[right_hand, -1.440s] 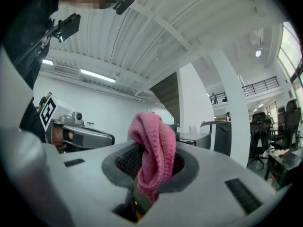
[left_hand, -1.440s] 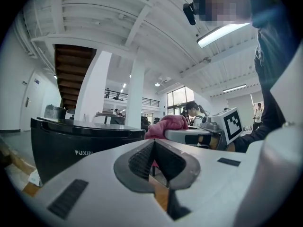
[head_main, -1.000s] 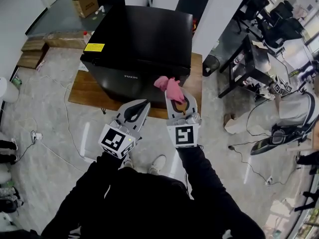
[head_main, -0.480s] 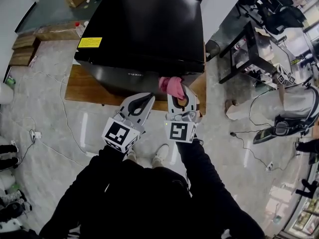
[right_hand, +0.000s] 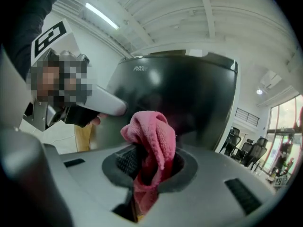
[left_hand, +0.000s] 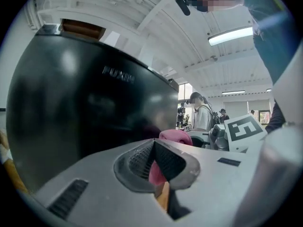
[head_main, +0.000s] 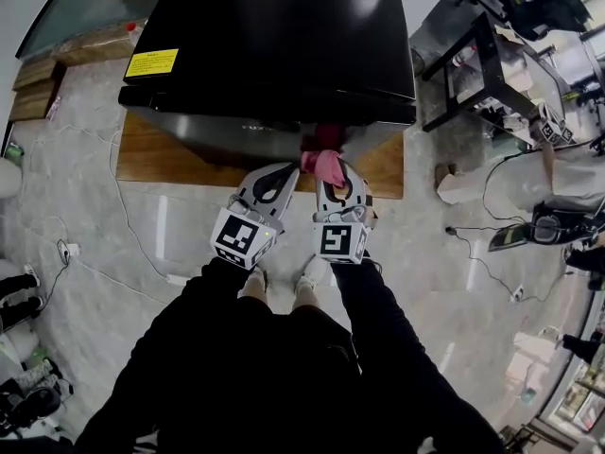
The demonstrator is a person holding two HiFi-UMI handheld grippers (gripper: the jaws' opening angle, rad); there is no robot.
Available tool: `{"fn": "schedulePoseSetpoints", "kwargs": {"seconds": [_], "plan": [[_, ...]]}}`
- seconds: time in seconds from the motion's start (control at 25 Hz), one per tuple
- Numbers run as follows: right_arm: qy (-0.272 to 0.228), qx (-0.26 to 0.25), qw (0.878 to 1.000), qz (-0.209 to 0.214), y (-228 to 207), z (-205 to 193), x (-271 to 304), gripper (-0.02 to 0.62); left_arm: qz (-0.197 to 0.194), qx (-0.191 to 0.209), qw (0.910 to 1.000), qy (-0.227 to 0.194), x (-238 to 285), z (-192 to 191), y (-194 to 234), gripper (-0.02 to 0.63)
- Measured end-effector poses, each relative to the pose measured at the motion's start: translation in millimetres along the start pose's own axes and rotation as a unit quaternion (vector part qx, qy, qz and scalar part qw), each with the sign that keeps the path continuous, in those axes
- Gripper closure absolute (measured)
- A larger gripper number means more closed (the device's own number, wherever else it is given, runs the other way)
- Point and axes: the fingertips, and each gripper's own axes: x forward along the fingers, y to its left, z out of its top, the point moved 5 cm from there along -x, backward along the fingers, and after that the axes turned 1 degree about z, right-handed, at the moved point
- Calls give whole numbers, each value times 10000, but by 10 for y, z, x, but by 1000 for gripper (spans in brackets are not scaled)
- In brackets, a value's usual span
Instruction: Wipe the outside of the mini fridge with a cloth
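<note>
My right claw (head_main: 333, 183) is clamped on the pink cloth (head_main: 324, 163), and the mini fridge (head_main: 274, 36) shows its front face dead ahead, cloth right up at it (touching? can't tell). My left claw (head_main: 276, 180) rides just beside, pinched closed on nothing.

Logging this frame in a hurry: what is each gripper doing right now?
Left gripper: closed, holding nothing.
Right gripper: closed on the crumpled pink cloth.
</note>
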Motion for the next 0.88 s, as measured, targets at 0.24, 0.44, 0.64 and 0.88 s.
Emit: {"fn": "schedulePoseSetpoints", "kwargs": {"seconds": [0.24, 0.44, 0.64, 0.88], "plan": [[473, 335, 9981, 203, 308, -572, 229, 518, -54, -49, 9992, 406, -19, -579, 206, 600], [1053, 507, 9923, 409, 581, -1161, 429, 518, 101, -227, 9981, 559, -45, -933, 385, 600], [1619, 725, 9820, 649, 869, -1525, 606, 518, 63, -260, 9975, 647, -168, -1067, 485, 600], [2193, 1071, 9672, 708, 1161, -1787, 712, 517, 29, -241, 9974, 685, -427, -1176, 626, 600]]}}
